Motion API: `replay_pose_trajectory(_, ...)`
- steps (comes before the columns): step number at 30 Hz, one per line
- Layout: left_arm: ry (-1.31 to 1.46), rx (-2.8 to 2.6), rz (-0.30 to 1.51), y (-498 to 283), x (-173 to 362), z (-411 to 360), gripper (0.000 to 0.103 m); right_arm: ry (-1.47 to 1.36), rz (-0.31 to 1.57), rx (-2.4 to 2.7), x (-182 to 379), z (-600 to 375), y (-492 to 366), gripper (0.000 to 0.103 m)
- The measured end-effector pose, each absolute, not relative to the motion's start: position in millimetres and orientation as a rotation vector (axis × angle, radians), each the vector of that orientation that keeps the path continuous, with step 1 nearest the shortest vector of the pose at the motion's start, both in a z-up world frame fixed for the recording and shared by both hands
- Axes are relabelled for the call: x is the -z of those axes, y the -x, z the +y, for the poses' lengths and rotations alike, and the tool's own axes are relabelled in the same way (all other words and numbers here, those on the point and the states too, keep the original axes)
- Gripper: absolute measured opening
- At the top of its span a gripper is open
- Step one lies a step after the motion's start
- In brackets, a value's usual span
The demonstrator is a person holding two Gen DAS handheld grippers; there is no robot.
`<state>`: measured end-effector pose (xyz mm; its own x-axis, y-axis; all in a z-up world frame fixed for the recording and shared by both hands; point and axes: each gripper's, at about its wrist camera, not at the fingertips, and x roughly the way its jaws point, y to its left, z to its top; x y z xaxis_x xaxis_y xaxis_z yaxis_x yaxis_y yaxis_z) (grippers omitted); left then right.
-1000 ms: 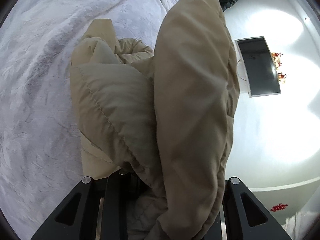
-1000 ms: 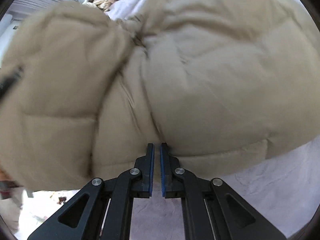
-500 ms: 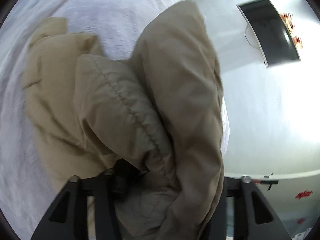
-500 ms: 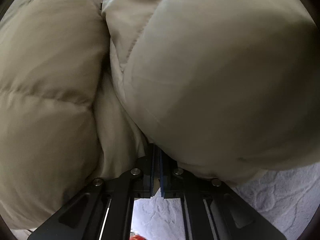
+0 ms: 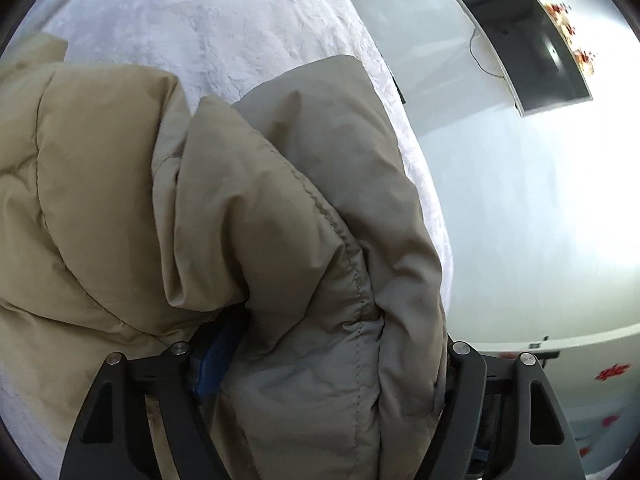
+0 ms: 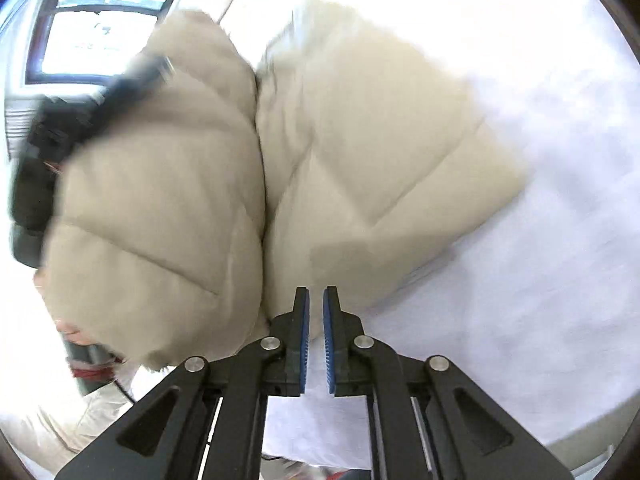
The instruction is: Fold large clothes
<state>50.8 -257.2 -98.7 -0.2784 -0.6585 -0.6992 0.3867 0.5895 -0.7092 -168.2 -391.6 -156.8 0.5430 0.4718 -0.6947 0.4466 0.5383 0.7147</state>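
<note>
A beige puffer jacket (image 5: 224, 220) lies bunched on the white bed (image 5: 248, 28). My left gripper (image 5: 320, 364) is clamped around a thick fold of the jacket; the fabric fills the wide gap between the jaws and hides the fingertips, with one blue pad (image 5: 212, 364) showing. In the right wrist view the jacket (image 6: 360, 152) rests folded on the bed (image 6: 540, 280), blurred by motion. My right gripper (image 6: 316, 304) has its blue pads nearly together with a narrow empty gap, just in front of the jacket's near edge.
A wall-mounted dark TV (image 5: 528, 36) and white wall lie to the right of the bed edge. A window (image 6: 100, 40) and the person's other gripper (image 6: 60, 152) show at the left in the right wrist view.
My left gripper lowered the held fold toward the bed. My right gripper has let go of the jacket and pulled back; the jacket now lies lower and farther from it.
</note>
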Motion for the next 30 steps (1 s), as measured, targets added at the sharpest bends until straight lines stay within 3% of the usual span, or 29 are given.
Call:
replay_pose_trajectory(1, 0.278, 1.052, 1.576, -53, 101, -257, 0.088, -1.025, 1.036, -0.008, 144, -399, 173, 0.052)
replay_pose_trajectory(2, 0.316, 1.064, 1.601, -60, 107, -248, 0.089, -1.004, 1.022, -0.012, 134, -403, 177, 0.068)
replay_pose_trajectory(7, 0.418, 1.016, 1.682, -76, 119, -233, 0.089, -0.873, 1.007, -0.145, 91, -407, 186, 0.068)
replay_pose_trajectory(13, 0.356, 0.979, 1.670, -76, 108, -265, 0.089, -0.873, 1.033, -0.121, 91, -384, 184, 0.068)
replay_pose_trajectory(14, 0.342, 0.976, 1.662, -76, 102, -265, 0.089, -0.912, 1.028, -0.094, 91, -390, 176, 0.066)
replay_pose_trajectory(15, 0.328, 0.973, 1.650, -77, 94, -266, 0.089, -0.946, 1.023, -0.066, 96, -391, 170, 0.056)
replay_pose_trajectory(16, 0.322, 0.978, 1.629, -75, 84, -267, 0.089, -0.984, 1.022, -0.040, 102, -397, 167, 0.023)
replay_pose_trajectory(17, 0.317, 0.991, 1.604, -72, 64, -261, 0.089, -0.994, 1.034, -0.008, 107, -401, 165, 0.020)
replay_pose_trajectory(23, 0.104, 0.969, 1.361, -87, 21, -248, 0.089, -1.015, 1.091, 0.112, 137, -412, 176, 0.016)
replay_pose_trajectory(30, -0.131, 0.883, 1.342, -81, 70, -284, 0.089, -1.128, 1.099, 0.137, 182, -428, 186, 0.016)
